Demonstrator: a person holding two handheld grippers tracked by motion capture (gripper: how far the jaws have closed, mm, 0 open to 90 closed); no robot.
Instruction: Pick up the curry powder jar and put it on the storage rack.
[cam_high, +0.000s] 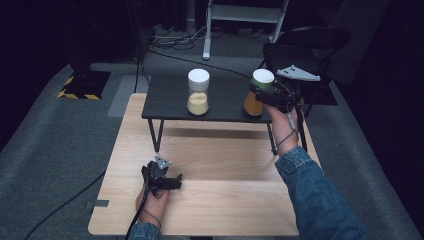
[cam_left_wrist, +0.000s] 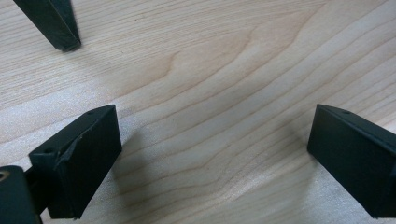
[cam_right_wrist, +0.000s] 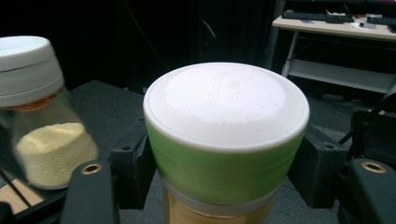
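The right gripper (cam_high: 265, 95) is clamped on a clear glass jar with a green band and a white lid (cam_right_wrist: 226, 140), one black jaw pressing on each side just under the lid. The jar stands upright, its long axis vertical, with orange-brown powder in its lower half. In the high view it sits at the right end of a low black shelf with thin metal legs (cam_high: 172, 102), close to that shelf's right and front edges; whether its base rests on the shelf or hangs just above it cannot be told.

A second clear jar with a white lid and pale yellow powder (cam_high: 198, 92) stands upright near the shelf's middle, well apart from the held jar, with bare black surface between the two.

The left gripper (cam_high: 167, 181) rests low over the light wooden table (cam_high: 225, 200), its jaws spread wide with nothing between them. It is near the front left, far from both jars.

The right hand is clearly the nearer one. Open room lies leftward along the shelf and forward over the bare table in front.
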